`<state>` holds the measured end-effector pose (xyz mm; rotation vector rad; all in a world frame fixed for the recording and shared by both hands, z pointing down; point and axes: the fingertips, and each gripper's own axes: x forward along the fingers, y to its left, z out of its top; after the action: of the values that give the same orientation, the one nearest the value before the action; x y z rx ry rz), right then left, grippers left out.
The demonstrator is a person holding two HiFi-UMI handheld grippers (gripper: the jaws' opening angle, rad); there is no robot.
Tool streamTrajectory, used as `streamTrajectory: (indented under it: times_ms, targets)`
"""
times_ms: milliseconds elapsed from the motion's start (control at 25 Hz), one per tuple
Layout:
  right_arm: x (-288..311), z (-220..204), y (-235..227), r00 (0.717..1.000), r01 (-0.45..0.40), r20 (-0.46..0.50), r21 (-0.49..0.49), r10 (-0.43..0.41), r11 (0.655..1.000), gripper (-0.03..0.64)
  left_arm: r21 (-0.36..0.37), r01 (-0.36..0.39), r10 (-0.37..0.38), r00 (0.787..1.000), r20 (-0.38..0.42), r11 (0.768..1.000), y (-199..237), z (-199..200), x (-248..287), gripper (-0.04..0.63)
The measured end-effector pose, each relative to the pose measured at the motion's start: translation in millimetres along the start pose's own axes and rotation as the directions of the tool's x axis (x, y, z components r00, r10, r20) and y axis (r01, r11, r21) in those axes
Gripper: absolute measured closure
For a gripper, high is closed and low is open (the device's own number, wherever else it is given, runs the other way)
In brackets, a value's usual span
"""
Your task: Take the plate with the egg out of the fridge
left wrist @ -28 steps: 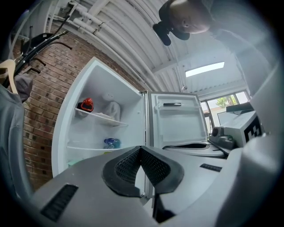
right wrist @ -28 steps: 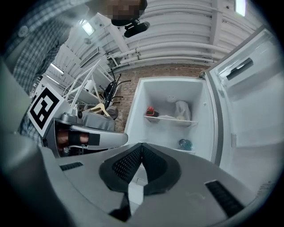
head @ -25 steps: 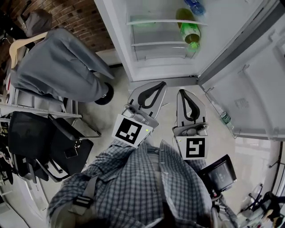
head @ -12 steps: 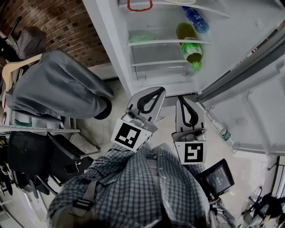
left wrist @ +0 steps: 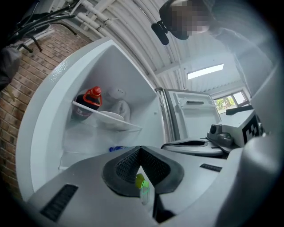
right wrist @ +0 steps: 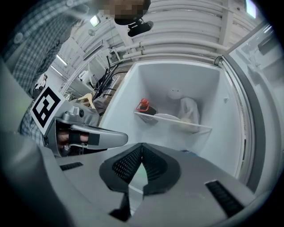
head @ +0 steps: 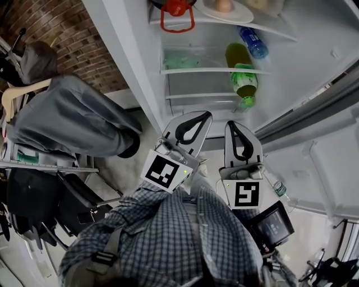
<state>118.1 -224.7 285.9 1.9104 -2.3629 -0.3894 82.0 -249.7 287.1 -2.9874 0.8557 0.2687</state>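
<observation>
Here, the plate point(head: 238, 12), bearing what seems the egg point(head: 223, 5), is cut off on the fridge's point(head: 129, 61) upper shelf, beside a red-capped container point(head: 175, 8). The left gripper point(head: 206, 114) and right gripper point(head: 230, 123) are clenched empty outside the fridge.

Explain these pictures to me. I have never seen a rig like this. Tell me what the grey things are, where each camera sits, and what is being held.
There is no machine here. A person in a checked shirt holds a grey hand tool in each hand, and each tool ends in tongs with two black pads. The head view looks steeply down from the person's head, and in it the left tongs and right tongs point at an open fridge. The other two pictures come from a camera riding on each tool, looking along its own pads. Both tongs are closed and hold nothing. On the upper shelf sits a white plate with an egg, beside a dark jar with a red lid. Lower down lie a blue bottle and a green bottle.
</observation>
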Motion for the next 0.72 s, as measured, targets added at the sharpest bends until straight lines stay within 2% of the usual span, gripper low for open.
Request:
streamTrajectory:
  times_ms: [200,400,560,720]
  targets:
    - [27,11,-24,0.999,-0.020,0.031,-0.065,0.022,0.998,0.611,0.028,-0.022,0.022,1.000,0.004,0.999,13,8,26,0.589]
    - [50,20,-51,0.999,-0.043,0.023,-0.139,0.047,0.989,0.611,0.043,-0.049,0.049,0.999,0.003,0.998,25,17,49,0.589]
    - [72,24,-69,0.996,-0.084,-0.043,-0.333,0.074,0.939,0.611,0.057,-0.084,0.085,0.996,-0.008,0.995,36,24,62,0.589]
    - [96,37,-87,0.999,-0.046,-0.040,-0.448,0.031,0.893,0.611,0.089,-0.091,0.092,0.996,-0.005,0.992,46,28,74,0.589]
